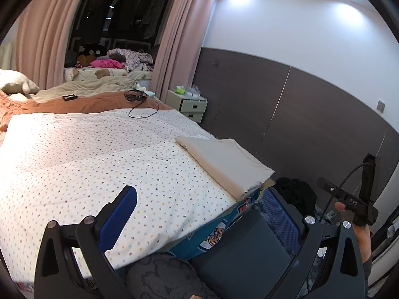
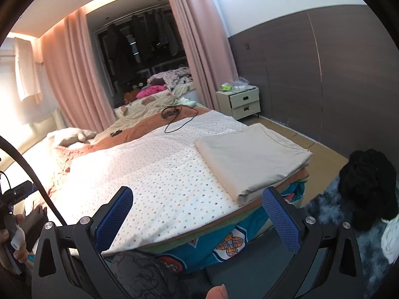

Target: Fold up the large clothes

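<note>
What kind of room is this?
Most likely a home bedroom: a bed with a dotted cover, a small bedside cabinet with drawers, and pink floor-length curtains by a dark window.

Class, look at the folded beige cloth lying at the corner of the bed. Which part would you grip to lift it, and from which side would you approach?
Grip the folded beige cloth at its thick near edge, where the layers stack at the bed's corner. Come in low from the foot of the bed, one jaw under the stack and one on top. It lies flat, so the top face offers nothing to pinch. The right gripper, jaws open, appears nearest.
</note>
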Available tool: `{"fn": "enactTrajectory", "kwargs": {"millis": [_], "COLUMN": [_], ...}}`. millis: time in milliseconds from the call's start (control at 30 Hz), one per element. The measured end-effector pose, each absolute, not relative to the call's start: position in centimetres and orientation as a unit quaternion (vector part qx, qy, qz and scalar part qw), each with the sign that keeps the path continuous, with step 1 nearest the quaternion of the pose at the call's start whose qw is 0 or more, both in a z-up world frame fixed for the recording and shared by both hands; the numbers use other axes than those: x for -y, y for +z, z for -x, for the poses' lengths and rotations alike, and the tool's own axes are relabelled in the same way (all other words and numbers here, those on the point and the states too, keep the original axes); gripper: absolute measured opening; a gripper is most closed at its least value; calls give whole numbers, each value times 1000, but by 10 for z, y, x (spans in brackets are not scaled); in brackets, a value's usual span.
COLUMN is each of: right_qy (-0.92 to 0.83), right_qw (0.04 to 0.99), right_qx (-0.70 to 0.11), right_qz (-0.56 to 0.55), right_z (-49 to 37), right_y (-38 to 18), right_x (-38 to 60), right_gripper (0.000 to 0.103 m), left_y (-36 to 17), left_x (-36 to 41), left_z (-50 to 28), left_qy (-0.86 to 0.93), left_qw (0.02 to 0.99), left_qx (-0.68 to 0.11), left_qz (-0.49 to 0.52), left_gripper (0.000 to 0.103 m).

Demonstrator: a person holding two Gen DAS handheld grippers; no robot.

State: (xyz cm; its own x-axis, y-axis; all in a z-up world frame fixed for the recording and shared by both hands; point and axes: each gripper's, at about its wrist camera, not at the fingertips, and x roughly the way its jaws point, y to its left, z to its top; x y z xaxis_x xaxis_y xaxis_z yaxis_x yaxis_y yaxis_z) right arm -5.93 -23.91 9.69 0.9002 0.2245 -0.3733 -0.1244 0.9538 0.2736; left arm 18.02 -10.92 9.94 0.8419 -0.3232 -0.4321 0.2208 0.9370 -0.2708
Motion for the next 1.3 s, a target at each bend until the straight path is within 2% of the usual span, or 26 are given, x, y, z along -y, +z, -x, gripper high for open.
{"fn": "enactTrajectory", "kwargs": {"millis": [500,1000,1300], "right_qy": [125,140,147], "right_qw": [971,971,967], "right_qx": [-181,-184,-197], "right_qz": [-95,-53,-61], "right_z": [116,141,142], "right_y": [72,52,45], "right_x": [220,200,193], "right_gripper": [103,103,103], "left_y": [85,37,31], "left_x": [89,86,85], "left_z": [-71,-17,-5], "left_qy": [-85,-34,-20], "left_qw": [975,978,978], "left_qx": [-182,-186,-190], "left_qz": [93,85,86], "left_gripper": [103,103,103]}}
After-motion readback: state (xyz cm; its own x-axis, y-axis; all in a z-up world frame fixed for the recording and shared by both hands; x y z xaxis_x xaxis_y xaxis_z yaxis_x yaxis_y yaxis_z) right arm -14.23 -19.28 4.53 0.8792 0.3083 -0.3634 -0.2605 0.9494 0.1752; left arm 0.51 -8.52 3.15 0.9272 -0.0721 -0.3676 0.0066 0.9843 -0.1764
